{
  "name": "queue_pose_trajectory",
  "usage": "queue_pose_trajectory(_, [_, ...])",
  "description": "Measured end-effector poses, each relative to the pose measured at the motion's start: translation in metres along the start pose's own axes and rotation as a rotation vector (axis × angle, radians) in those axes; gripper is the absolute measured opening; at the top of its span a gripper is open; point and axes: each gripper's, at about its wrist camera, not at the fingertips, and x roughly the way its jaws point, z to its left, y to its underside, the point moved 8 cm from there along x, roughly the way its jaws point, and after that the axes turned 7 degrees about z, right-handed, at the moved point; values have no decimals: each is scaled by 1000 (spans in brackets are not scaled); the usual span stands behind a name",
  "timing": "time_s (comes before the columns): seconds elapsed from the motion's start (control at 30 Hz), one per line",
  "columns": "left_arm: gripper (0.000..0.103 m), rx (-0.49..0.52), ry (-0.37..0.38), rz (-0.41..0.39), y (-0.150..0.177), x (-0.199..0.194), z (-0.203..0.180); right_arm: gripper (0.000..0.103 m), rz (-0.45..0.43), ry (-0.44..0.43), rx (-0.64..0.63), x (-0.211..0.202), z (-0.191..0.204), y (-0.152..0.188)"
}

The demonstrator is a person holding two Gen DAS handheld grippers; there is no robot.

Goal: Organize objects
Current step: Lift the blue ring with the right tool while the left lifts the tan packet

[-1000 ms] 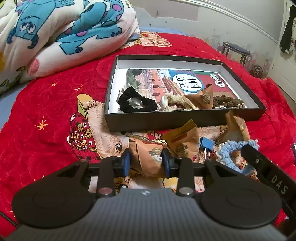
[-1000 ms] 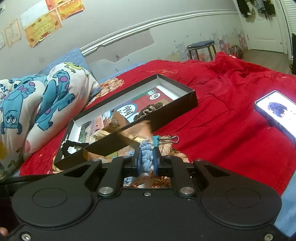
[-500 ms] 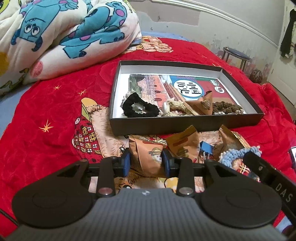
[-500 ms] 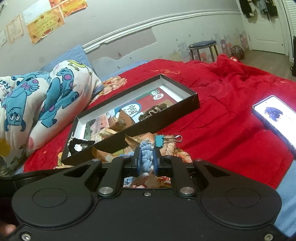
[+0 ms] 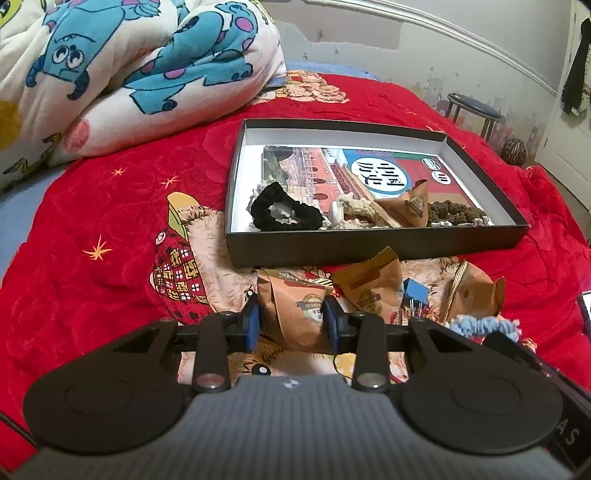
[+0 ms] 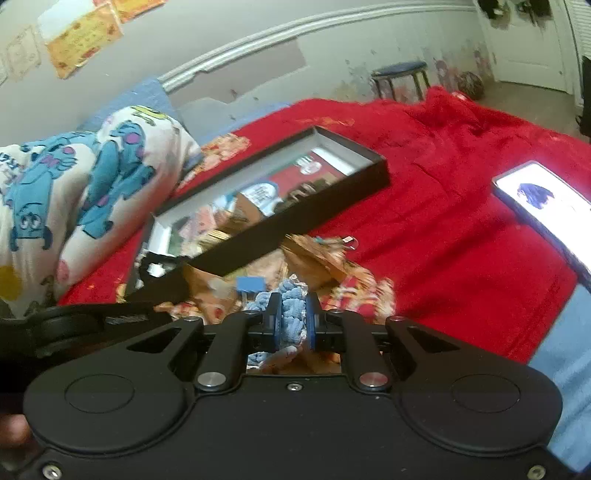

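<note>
A red bedspread (image 5: 92, 221) covers the bed, with a cartoon quilt (image 5: 110, 74) behind. My left tongs (image 5: 291, 325) pinch a brown snack packet (image 5: 299, 306) just before the black box (image 5: 369, 243). My right tongs (image 6: 291, 321) pinch the blue scrunchie (image 6: 293, 310); that view is blurred, the phone (image 6: 546, 206) cut off.

Even, moderately dim indoor light; shadows are soft. Left wrist view: sharp, with the white moulded wall rail (image 5: 461, 33) bowed by fisheye distortion. Right wrist view: motion-blurred across the shallow black cardboard box (image 6: 295, 218), while the glowing white phone screen (image 6: 546, 206) is overexposed. Frame corners darken in both.
</note>
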Motion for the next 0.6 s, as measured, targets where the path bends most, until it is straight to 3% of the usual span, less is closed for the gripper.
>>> queue_pose_trajectory(0.27, [39, 27, -22, -8, -3, -6, 0, 13, -24, -71, -15, -8, 25, -11])
queue_pose_trajectory(0.6, [39, -24, -18, -46, -17, -21, 22, 13, -45, -133, -47, -18, 63, -21])
